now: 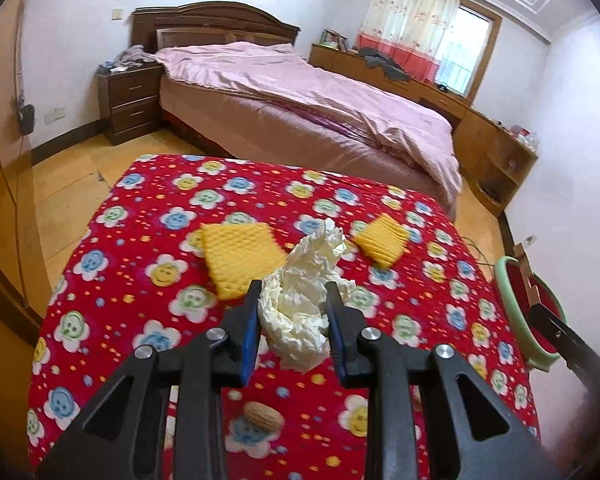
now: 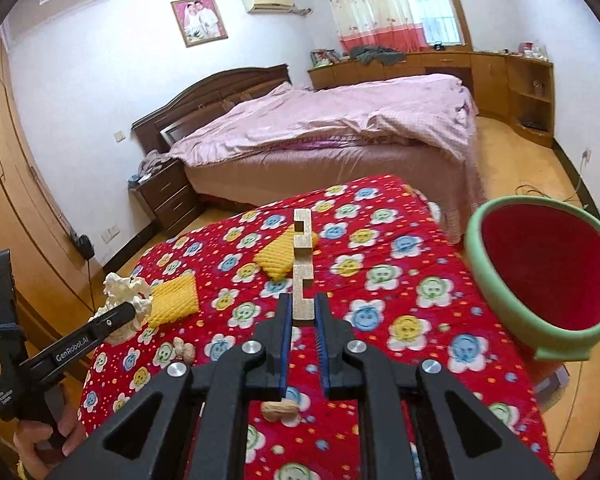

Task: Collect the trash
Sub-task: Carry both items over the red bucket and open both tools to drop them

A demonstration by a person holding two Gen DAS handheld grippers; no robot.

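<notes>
Surface: table draped in a red cloth (image 1: 148, 248) printed with smiling flowers in blue, yellow and green.

Lying directly on it:
- yellow waffle-textured sponge (image 1: 240, 258), larger, towards the left in the left wrist view;
- second yellow sponge (image 1: 382, 240), smaller, well apart to its right;
- peanut in shell (image 1: 264, 418) near the front edge;
- another peanut (image 2: 184, 350) by the left edge in the right wrist view.

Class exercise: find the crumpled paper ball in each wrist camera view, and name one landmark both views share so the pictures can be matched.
Left wrist view: the crumpled paper ball sits at centre, clamped in the left gripper.
Right wrist view: the ball is at the left edge, held above the red flowered cloth.
Shared landmark: the pink bed behind.
</notes>
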